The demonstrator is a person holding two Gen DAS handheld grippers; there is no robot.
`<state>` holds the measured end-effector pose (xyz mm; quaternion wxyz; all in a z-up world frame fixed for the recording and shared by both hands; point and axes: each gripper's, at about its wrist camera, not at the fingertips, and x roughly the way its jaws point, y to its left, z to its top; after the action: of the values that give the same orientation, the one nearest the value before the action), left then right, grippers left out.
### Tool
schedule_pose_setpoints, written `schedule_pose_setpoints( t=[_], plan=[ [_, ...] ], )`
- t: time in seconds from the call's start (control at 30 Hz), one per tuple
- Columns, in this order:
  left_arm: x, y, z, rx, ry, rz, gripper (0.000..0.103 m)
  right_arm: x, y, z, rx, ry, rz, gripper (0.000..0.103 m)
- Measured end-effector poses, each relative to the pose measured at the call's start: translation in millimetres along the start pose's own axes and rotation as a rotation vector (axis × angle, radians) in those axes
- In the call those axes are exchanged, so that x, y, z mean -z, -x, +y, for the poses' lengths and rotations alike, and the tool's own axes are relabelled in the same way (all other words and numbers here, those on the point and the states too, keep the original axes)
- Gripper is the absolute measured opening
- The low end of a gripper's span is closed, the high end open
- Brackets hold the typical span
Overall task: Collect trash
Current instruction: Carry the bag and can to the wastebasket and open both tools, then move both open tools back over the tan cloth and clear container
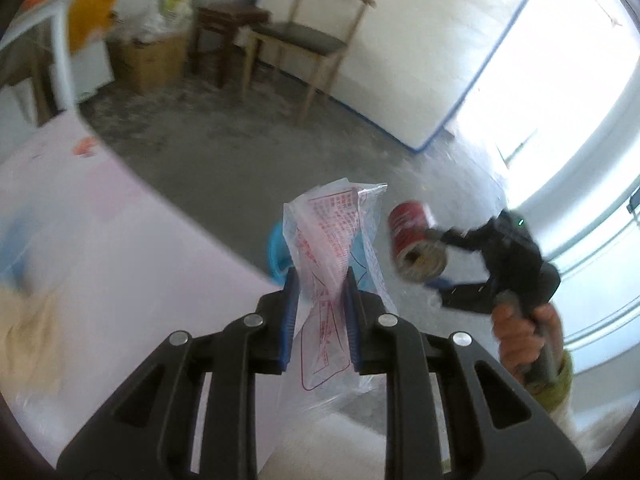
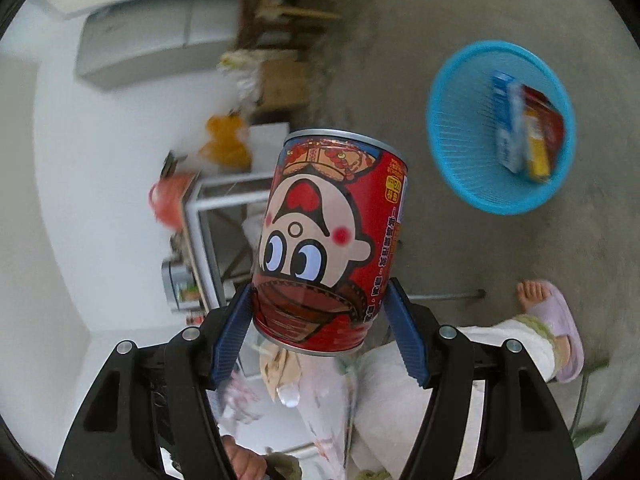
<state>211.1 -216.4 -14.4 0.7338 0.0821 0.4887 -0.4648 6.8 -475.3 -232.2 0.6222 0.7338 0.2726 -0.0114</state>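
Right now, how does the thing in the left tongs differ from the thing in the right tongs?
The left tongs pinch a thin clear plastic bag with red print: soft, crumpled, see-through. The right tongs grip a red metal can with a cartoon face: rigid, round, opaque. Both are held in the air, off the floor.

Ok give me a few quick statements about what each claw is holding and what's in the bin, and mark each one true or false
1. The right claw grips a red can with a cartoon face. True.
2. The left claw is empty. False: it pinches a clear plastic bag with red print.
3. The blue basket stands on the floor with packaging already in it. True.
4. The can is inside the basket. False: it is held in the air, apart from the basket.
5. A green bottle lies in the basket. False: only flat boxes or packets show there.
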Motion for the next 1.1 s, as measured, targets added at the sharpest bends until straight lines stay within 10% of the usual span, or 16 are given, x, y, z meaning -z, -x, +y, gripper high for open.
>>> schedule_pose_setpoints(
  t=[0.3, 0.5, 1.1],
  plan=[
    [-48.9, -140.3, -28.2, -0.012, -0.032, 0.24, 0.021, -55.6, -24.5, -81.3, -0.035, -0.308, 0.015, 0.065],
    [-68.6, -183.4, -32.5, -0.041, -0.013, 0.239, 0.051, -100.6, -35.3, -125.0, -0.043, -0.443, -0.044, 0.084],
    [-31.0, -66.0, -36.5, 0.017, -0.039, 0.036, 0.071, -66.7, 7.6, -120.7, 0.099, -0.285, -0.129, 0.085]
  ],
)
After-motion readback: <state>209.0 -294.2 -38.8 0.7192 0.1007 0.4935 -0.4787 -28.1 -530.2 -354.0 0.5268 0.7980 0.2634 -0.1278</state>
